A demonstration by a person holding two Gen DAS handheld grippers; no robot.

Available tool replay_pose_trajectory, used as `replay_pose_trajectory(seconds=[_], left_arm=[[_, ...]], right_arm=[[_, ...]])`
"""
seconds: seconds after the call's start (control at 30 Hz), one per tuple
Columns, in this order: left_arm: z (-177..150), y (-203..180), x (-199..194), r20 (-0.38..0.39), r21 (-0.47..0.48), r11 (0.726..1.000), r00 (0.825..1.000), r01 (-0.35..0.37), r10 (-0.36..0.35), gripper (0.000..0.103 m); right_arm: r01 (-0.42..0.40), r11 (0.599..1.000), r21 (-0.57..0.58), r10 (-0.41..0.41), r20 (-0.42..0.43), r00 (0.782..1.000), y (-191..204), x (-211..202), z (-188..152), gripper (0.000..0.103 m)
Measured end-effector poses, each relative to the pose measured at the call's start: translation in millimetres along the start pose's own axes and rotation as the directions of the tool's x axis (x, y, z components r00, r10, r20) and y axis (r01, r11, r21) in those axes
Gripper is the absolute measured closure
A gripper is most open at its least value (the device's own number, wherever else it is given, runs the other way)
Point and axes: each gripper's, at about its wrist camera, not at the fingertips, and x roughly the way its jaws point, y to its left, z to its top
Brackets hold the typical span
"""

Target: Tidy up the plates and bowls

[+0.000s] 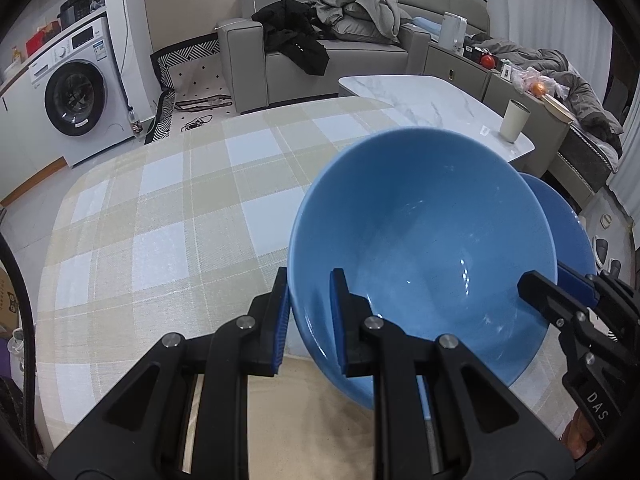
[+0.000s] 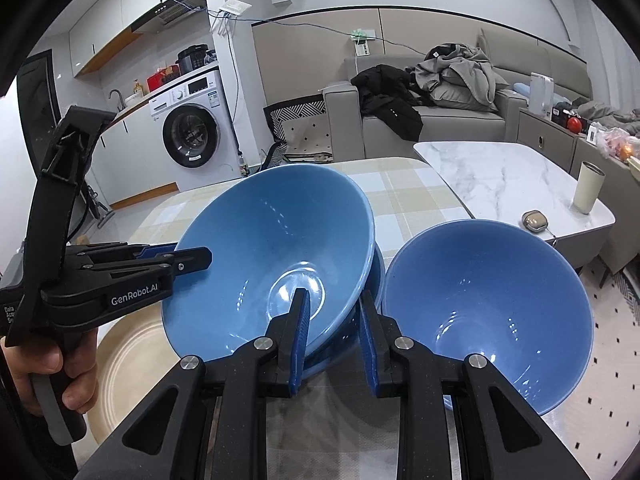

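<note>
A large blue bowl (image 1: 424, 240) hangs tilted over the checked tablecloth (image 1: 168, 208). My left gripper (image 1: 310, 312) is shut on its near rim, one finger inside and one outside. My right gripper (image 1: 548, 284) is shut on the opposite rim. In the right wrist view that same bowl (image 2: 272, 248) lies between the pads of the right gripper (image 2: 334, 336), and the left gripper (image 2: 196, 258), held by a hand, pinches its left rim. Just under it shows the rim of another blue bowl (image 2: 378, 276). A separate blue bowl (image 2: 488, 300) stands to the right. A cream plate (image 2: 124, 352) lies lower left.
A marble side table (image 2: 500, 176) beyond the cloth carries a cream tumbler (image 2: 586, 188) and a small earbud case (image 2: 534, 220). A grey sofa (image 2: 440, 120) with clothes and a washing machine (image 2: 192, 132) stand further back. The table's right edge runs close to the separate bowl.
</note>
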Motion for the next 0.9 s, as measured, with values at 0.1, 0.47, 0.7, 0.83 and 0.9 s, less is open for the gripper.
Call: replay_pose_trajectory(seconds=[0.1,0.47,0.7,0.83,0.9], left_arm=[[-1,-1,3,0.002,0.007,1.000,1.000,-0.013,0.013,0.088],[-1,1,19,-0.019,-0.002,1.000,1.000,-0.019,0.019,0.088],[-1,1,18,-0.020,0.003,1.000,1.000,-0.020,0.020,0.088],[-2,4,10,-0.024,-0.005,1.000,1.000,0.001,-0.001,0.083],[-3,6,6,-0.026,-0.018,1.000,0.999,0.021,-0.021,0.074]], right_arm=[[0.010,1.000,-0.007,-0.010,-0.002,1.000,1,2,-1,0.079],[0.030,0.999,-0.022,-0.030,-0.004,1.000,6,7,-2,0.078],[0.023,1.000,-0.014,-0.023,-0.003,1.000,2,6,-1,0.077],[0.022,1.000,-0.022,-0.021,0.012,1.000,0,1,1,0.076],[0.021,0.999,-0.026,-0.021,0.022,1.000,-2,-3,2,0.075]])
